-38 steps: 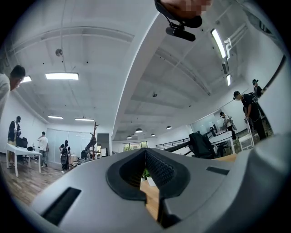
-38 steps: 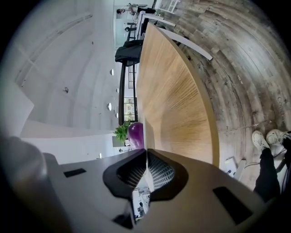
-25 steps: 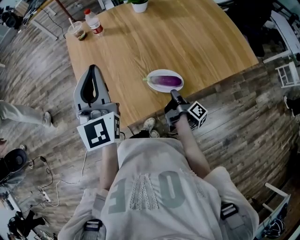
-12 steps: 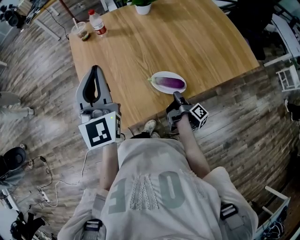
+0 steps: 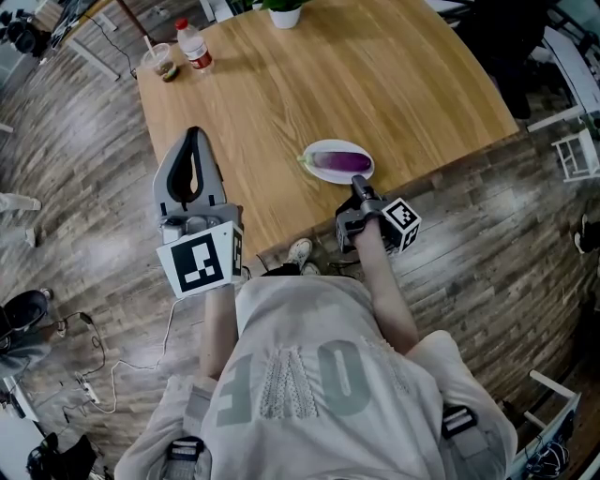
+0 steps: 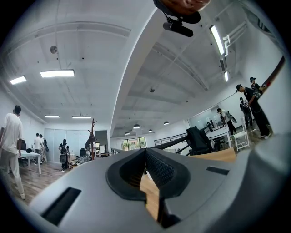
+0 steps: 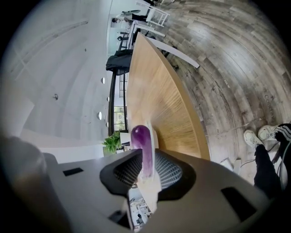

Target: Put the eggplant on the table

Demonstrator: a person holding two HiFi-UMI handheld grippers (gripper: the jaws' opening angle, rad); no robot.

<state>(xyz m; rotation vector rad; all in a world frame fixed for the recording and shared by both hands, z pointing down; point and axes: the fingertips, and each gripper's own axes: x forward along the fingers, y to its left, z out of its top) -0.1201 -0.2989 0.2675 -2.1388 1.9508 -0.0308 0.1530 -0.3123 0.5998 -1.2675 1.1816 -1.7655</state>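
The right gripper (image 5: 359, 186) points at the near edge of the wooden bench (image 5: 394, 75), tilted a little downward. Its jaws stand a narrow gap apart, and they have just been opening. In the right gripper view the eggplant (image 7: 142, 141) lies directly ahead of the tips, in line with this gap, and its rounded purple end rises above the jaws. It lies crosswise to the way the jaws point. The eggplant rests on a white plate (image 5: 336, 144), so it is not yet on the bare wood. The near rim of the plate reaches into the gap between the two ribbed pads. Whether the pads touch this rim cannot be told. They do not press on the eggplant itself. In the head view the tips are just at the near side of the plate, close to the bench edge.

The left gripper (image 5: 192, 139) is held well apart, to the left of the right jaws, over the near left part of the bench. Its jaws are pressed together at the tips and nothing is between them. Through the hollow behind the tips only the wood of the bench shows.

Far ahead of the left jaws, at the far left corner of the bench, stand a bottle with a red cap (image 5: 195, 47) and a cup (image 5: 161, 62). A white plant pot (image 5: 284, 11) stands at the far edge.
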